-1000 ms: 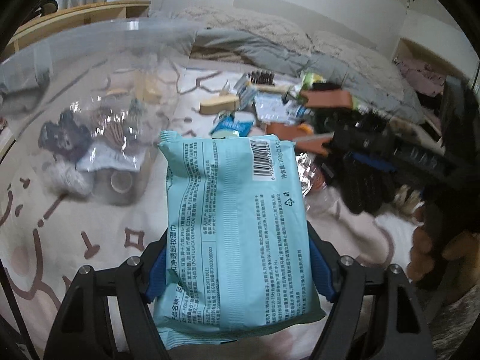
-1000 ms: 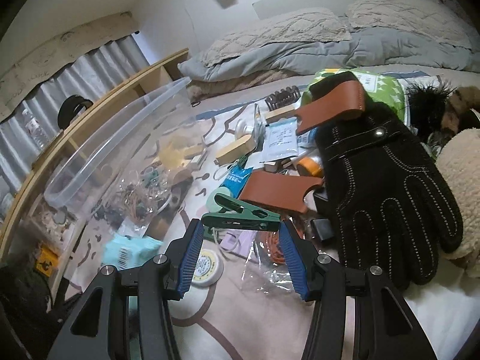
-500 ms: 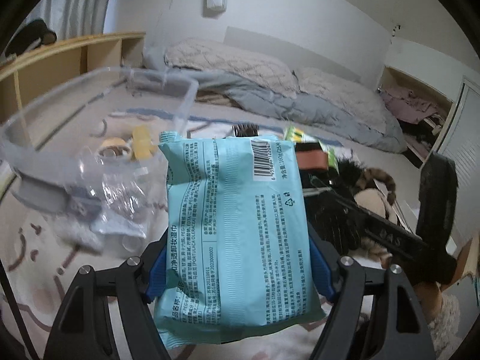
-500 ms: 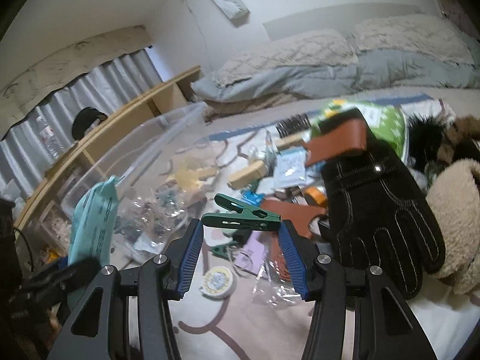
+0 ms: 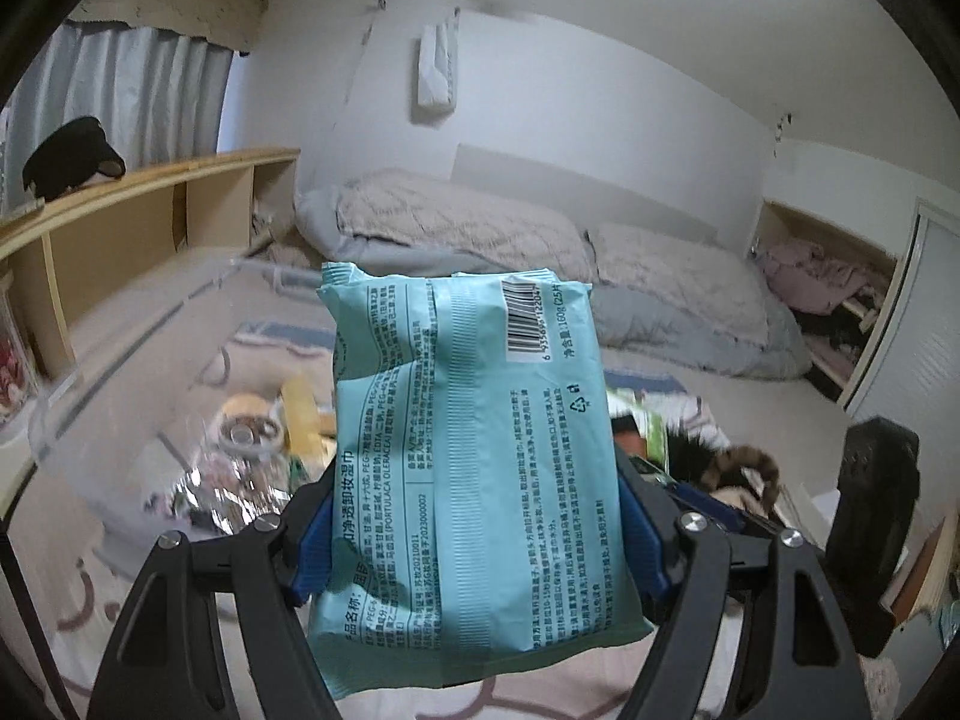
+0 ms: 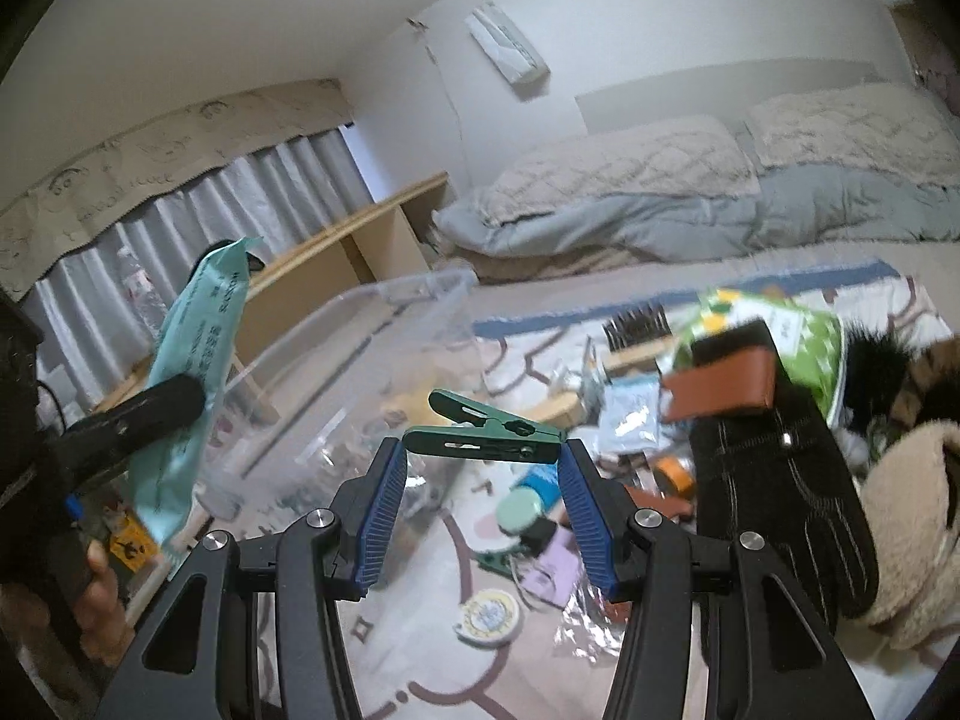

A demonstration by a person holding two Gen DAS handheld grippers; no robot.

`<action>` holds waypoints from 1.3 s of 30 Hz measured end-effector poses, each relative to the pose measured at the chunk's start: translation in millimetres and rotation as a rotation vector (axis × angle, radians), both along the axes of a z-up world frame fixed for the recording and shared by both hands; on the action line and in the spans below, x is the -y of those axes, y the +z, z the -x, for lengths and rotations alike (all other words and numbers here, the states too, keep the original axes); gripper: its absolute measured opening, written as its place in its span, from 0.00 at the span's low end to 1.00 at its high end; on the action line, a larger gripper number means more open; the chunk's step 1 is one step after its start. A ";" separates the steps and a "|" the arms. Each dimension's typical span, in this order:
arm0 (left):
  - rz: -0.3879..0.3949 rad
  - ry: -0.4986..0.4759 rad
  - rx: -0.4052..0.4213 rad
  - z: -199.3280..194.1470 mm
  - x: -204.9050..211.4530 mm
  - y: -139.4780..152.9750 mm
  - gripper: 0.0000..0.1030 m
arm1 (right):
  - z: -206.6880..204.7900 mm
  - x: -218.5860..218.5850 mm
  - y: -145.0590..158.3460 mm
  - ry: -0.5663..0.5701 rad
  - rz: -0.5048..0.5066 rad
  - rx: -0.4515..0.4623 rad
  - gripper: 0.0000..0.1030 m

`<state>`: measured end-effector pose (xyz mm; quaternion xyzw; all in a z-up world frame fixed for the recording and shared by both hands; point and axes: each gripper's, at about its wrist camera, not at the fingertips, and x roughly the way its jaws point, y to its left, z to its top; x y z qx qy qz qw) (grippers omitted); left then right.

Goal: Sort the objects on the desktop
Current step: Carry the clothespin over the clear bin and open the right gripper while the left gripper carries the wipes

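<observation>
The wipes pack (image 5: 468,468) hides most of the blurred clutter (image 5: 240,468) behind it.

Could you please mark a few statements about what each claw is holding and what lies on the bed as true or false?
1. The left claw grips a teal wipes pack. True.
2. The right claw is empty. False: it holds a green clip crosswise between its pads.
3. A black glove lies on the bed to the right of the right claw. True.
4. The clear bin sits on the wooden shelf. False: it stands on the bed, in front of the shelf.
5. The wipes pack lies flat inside the bin. False: it is held up in the air by the left claw.
</observation>
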<state>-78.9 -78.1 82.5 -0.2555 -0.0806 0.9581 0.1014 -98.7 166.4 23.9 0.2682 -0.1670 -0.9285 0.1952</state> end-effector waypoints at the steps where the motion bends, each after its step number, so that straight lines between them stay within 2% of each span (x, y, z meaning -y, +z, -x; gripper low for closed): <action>1: -0.003 0.008 -0.010 3.5 3.7 5.1 0.75 | 1.1 0.9 4.3 0.004 0.002 -0.006 0.52; 5: -0.018 0.044 -0.045 13.3 18.1 20.6 0.75 | 9.0 6.9 23.8 0.031 0.015 -0.038 0.52; 9: -0.068 0.050 -0.081 24.7 30.0 33.7 0.75 | 21.8 21.7 40.2 0.067 0.002 -0.065 0.52; 14: -0.101 0.097 -0.124 34.0 45.7 40.3 0.75 | 39.7 41.3 49.0 0.111 -0.016 -0.074 0.52; 22: -0.119 0.253 -0.120 38.9 88.8 18.0 0.75 | 73.0 89.9 50.8 0.196 -0.099 -0.052 0.52; 32: -0.138 0.442 -0.118 26.9 143.7 -3.7 0.75 | 131.9 164.7 31.2 0.319 -0.177 0.067 0.52; 39: -0.148 0.498 -0.116 27.0 165.6 -13.0 0.75 | 181.5 214.4 22.0 0.361 -0.215 0.173 0.52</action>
